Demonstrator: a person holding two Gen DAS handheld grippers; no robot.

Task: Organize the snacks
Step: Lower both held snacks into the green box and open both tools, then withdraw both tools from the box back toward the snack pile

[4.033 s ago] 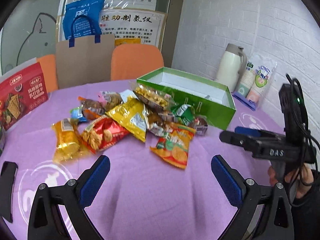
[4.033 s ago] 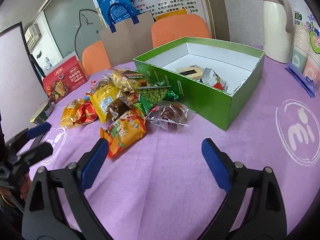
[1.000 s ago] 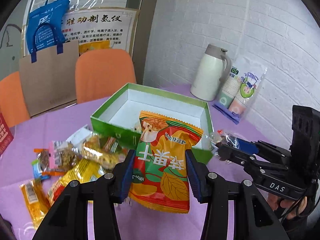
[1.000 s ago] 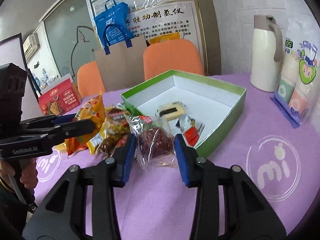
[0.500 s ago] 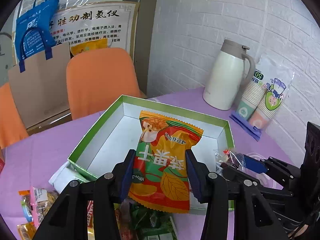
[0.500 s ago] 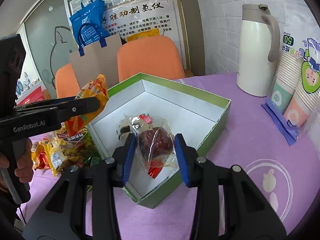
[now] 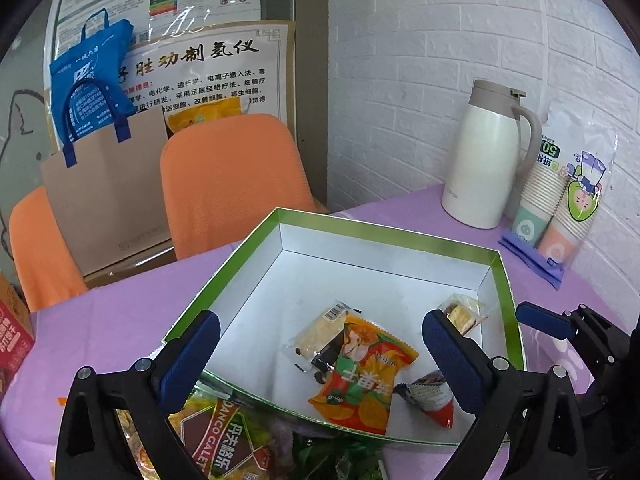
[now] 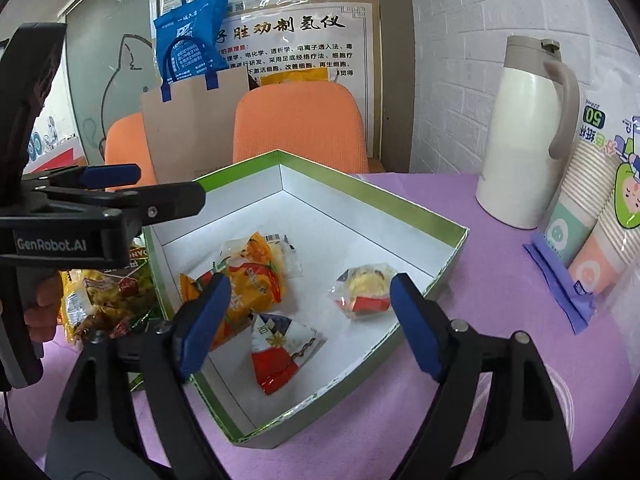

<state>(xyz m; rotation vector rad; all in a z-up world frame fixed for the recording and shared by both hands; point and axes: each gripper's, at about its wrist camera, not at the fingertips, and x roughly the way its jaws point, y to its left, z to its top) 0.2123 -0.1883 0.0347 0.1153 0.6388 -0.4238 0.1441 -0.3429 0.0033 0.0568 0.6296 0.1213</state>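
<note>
Loose snack pile (image 7: 224,440) sits on the purple tablecloth (image 7: 100,320) outside the green box's near-left wall, below and just left of the left gripper (image 7: 320,364). That gripper hangs over the box edge, jaws spread wide, nothing in them. Likely next pick is the yellow-and-red DANCO packet (image 7: 230,438) on top of the pile, long axis running roughly away from the camera and tilted right; left gripper is clearly the nearer one and would need to pull back and drop down to reach it.

Green box (image 7: 506,304), white inside, holds four packets. Orange chip bag (image 7: 362,376) lies flat near the front wall, partly over a clear-wrapped pale biscuit pack (image 7: 316,332). Right of it, a red-and-white triangular packet (image 8: 280,350) by the front corner. Further right, a small clear-wrapped yellow cake (image 8: 366,286) near the right wall, apart from the others.

Right gripper (image 8: 310,324) hovers above the box's near corner, also wide open and empty, further from the pile.

Judgement: sorting only partly done, most snacks not yet boxed.
</note>
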